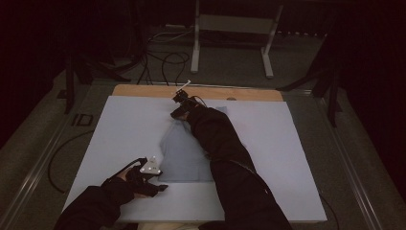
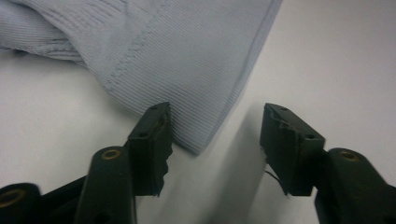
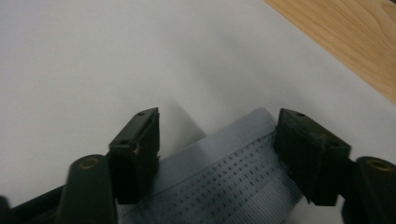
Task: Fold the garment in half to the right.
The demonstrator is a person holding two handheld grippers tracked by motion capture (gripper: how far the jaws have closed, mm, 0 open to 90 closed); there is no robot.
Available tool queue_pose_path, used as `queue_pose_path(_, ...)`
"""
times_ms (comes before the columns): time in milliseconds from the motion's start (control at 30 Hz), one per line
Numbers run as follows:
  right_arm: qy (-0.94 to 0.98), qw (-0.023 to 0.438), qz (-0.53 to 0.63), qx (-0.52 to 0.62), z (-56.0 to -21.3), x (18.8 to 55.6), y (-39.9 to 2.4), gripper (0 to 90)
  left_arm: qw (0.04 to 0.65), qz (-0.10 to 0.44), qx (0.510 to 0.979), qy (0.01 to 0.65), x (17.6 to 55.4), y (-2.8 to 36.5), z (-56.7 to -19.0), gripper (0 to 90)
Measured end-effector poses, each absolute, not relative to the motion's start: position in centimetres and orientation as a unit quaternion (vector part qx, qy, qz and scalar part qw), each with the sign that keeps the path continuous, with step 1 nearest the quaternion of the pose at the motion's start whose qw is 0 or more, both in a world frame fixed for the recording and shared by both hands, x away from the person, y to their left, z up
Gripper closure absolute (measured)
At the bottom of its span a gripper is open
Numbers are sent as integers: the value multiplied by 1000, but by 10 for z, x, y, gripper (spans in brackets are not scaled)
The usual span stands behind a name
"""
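A pale blue garment [image 1: 184, 155] lies mid-worktop [image 1: 119, 129]. The left tongs [image 1: 160, 188] sit at its near left corner, jaws apart with the corner [image 2: 196, 140] between them, ungripped. The right tongs [image 1: 176, 114] straddle the far end [image 3: 233, 154], jaws likewise apart, not pressing the cloth.

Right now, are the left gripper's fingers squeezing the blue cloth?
Apart. The left gripper view shows the cloth corner between the left gripper fingers, with bare white table beside the other finger, so nothing is pinched.
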State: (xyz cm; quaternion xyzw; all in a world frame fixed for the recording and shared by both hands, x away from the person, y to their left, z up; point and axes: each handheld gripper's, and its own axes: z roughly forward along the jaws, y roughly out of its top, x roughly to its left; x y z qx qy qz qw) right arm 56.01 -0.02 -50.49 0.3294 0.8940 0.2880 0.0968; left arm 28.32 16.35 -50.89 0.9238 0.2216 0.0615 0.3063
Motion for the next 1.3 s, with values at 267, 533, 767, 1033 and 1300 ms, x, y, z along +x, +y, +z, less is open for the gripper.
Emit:
queue_pose_path(267,898,106,268,332,-510,560,1,474,302,66,923,228,289,163,-508,534)
queue_pose_path(533,904,130,250,320,-509,559,2,603,298,71,921,241,295,160,-508,632)
queue_pose_path(767,906,131,247,319,-509,559,2,720,293,71,920,251,299,157,-506,800)
queue_pose_path(1033,904,129,253,318,-502,559,-1,853,294,63,921,246,298,153,-501,860)
queue_pose_path(1300,902,130,268,313,-492,557,-6,857,298,71,923,233,295,149,-492,865)
